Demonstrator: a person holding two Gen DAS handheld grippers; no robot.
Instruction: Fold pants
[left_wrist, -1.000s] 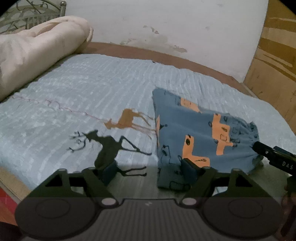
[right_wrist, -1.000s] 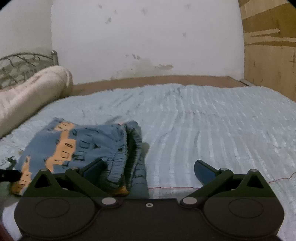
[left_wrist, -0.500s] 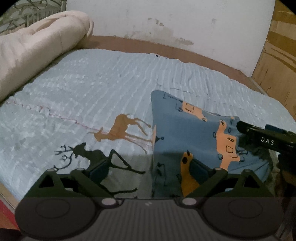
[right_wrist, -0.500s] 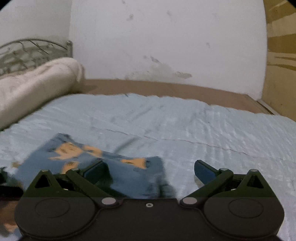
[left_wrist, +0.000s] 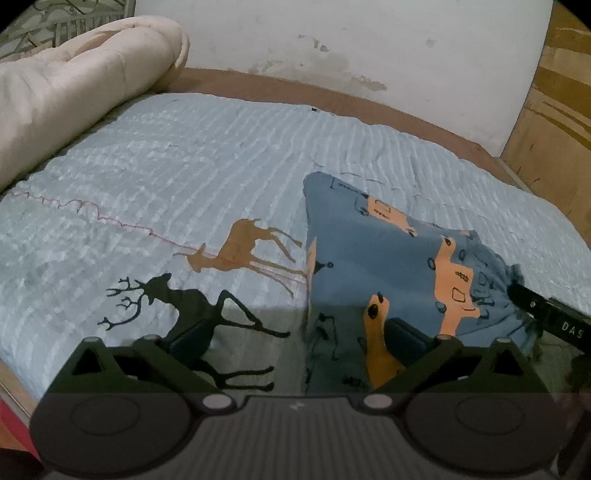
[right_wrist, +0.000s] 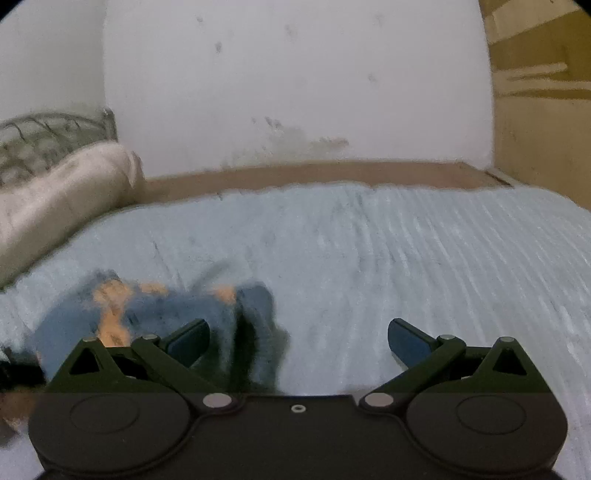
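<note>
Folded blue printed pants (left_wrist: 388, 266) on ribbed pale-blue bedspread (left_wrist: 207, 166)

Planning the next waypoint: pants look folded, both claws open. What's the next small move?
Probably back both claws off and finish. The blue patterned pants lie in a compact folded bundle on the light blue bedspread. The left claw has just been opening, nothing pinched; the right claw stands open beside the bundle's edge. The right view is blurred.

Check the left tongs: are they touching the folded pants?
Cannot tell. In the left wrist view, the left tongs stand wide open, and one finger overlaps the pants without showing contact or gap.
</note>
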